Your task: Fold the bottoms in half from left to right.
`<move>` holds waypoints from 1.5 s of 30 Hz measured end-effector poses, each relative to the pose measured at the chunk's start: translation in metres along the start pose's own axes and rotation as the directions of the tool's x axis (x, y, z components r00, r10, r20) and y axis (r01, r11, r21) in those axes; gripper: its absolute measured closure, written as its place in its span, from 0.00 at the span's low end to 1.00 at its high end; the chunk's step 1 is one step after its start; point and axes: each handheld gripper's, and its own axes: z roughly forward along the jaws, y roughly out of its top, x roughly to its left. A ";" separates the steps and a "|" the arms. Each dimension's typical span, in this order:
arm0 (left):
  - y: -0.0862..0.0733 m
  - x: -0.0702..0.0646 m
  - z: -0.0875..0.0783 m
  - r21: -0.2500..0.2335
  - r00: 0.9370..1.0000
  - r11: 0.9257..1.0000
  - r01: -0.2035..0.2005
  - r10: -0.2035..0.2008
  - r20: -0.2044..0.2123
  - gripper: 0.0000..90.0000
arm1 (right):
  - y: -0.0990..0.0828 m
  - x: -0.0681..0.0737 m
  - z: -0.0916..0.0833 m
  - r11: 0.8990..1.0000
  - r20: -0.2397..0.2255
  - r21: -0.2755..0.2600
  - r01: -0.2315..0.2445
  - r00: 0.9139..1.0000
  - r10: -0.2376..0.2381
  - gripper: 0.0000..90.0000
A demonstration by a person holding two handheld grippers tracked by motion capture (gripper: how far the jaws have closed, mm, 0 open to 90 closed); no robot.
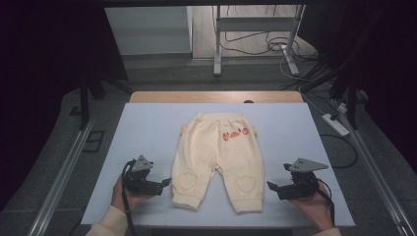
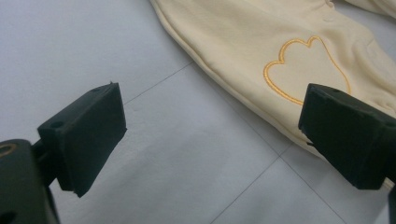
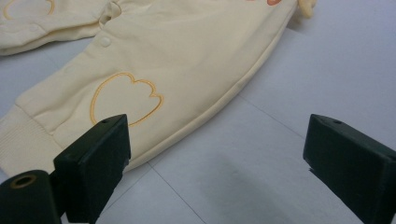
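A pair of small cream trousers [image 1: 219,160] lies flat on the pale mat, waistband far, both leg cuffs toward me, with orange carrot prints near the waist and a stitched outline on each knee. My left gripper [image 1: 166,183] rests on the mat just left of the left leg, open, nothing between its jaws; that leg [image 2: 280,60] shows past my left gripper [image 2: 212,135]. My right gripper [image 1: 271,187] sits just right of the right leg, open and empty; that leg [image 3: 154,74] lies beyond my right gripper [image 3: 217,158].
The pale mat [image 1: 147,132] covers a wooden table [image 1: 216,97]. Metal rails run along both sides. A stand [image 1: 255,34] with cables is on the floor behind, and a power strip [image 1: 335,124] lies at the right.
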 end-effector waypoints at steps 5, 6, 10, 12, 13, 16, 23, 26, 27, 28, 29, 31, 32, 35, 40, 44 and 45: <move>0.000 0.001 0.001 0.003 1.000 1.000 0.006 -0.006 -0.001 0.08 | -0.001 -0.001 0.001 1.000 -0.002 0.005 -0.007 1.000 0.007 0.09; 0.000 0.001 0.001 0.002 1.000 1.000 0.006 -0.006 -0.001 0.08 | -0.001 -0.001 0.000 1.000 0.000 0.004 -0.006 1.000 0.006 0.09; 0.000 0.001 0.000 0.003 1.000 1.000 0.001 -0.001 -0.001 0.08 | -0.001 0.000 0.000 1.000 0.001 0.002 -0.006 1.000 0.006 0.09; 0.000 0.001 0.001 0.005 1.000 1.000 0.001 -0.001 0.000 0.08 | 0.000 0.000 0.000 1.000 0.002 0.003 -0.007 1.000 0.007 0.09; 0.000 0.001 0.001 0.009 1.000 1.000 -0.002 0.002 0.002 0.08 | -0.001 0.000 0.001 1.000 0.001 0.008 -0.005 1.000 0.005 0.09; 0.001 0.002 0.001 0.010 1.000 1.000 -0.002 0.002 0.001 0.08 | -0.001 0.001 0.002 1.000 0.001 0.016 -0.003 1.000 0.003 0.09; 0.001 0.001 0.001 0.009 1.000 1.000 -0.003 0.003 0.001 0.08 | -0.001 0.001 0.002 1.000 0.001 0.014 -0.008 1.000 0.008 0.09; 0.001 0.001 0.002 0.009 1.000 1.000 -0.003 0.003 0.002 0.08 | -0.001 0.002 0.003 1.000 0.001 0.017 -0.004 1.000 0.004 0.09; 0.001 0.002 0.002 0.008 1.000 1.000 -0.002 0.002 0.003 0.08 | 0.000 0.003 0.004 1.000 0.001 0.019 -0.004 1.000 0.004 0.09; 0.001 0.002 0.002 0.009 1.000 1.000 -0.004 0.004 0.003 0.08 | 0.000 0.003 0.004 1.000 0.001 0.019 -0.004 1.000 0.004 0.09; 0.001 0.001 0.002 0.009 1.000 1.000 -0.004 0.004 0.002 0.08 | 0.000 0.003 0.004 1.000 -0.002 0.019 -0.005 1.000 0.005 0.09; 0.001 0.002 0.002 0.009 1.000 1.000 -0.004 0.004 0.003 0.08 | 0.000 0.004 0.005 1.000 -0.003 0.023 -0.002 1.000 0.002 0.09; 0.001 0.002 0.002 0.009 1.000 1.000 -0.002 0.002 0.003 0.08 | 0.000 0.005 0.005 1.000 -0.004 0.021 -0.001 1.000 0.001 0.09; 0.001 0.001 0.002 0.009 1.000 1.000 -0.001 0.001 0.003 0.08 | 0.001 0.005 0.006 1.000 -0.006 0.016 -0.002 1.000 0.002 0.09; 0.001 0.001 0.002 0.009 1.000 1.000 -0.004 0.004 0.004 0.08 | 0.003 0.009 0.007 1.000 -0.011 0.016 0.008 1.000 -0.008 0.09; 0.001 0.002 0.002 0.006 1.000 1.000 -0.002 0.002 0.003 0.08 | 0.006 0.011 0.008 1.000 -0.019 0.012 0.012 1.000 -0.012 0.09; 0.001 0.002 0.002 0.007 1.000 1.000 -0.001 0.001 0.003 0.08 | 0.006 0.012 0.009 1.000 -0.019 0.007 0.012 1.000 -0.012 0.09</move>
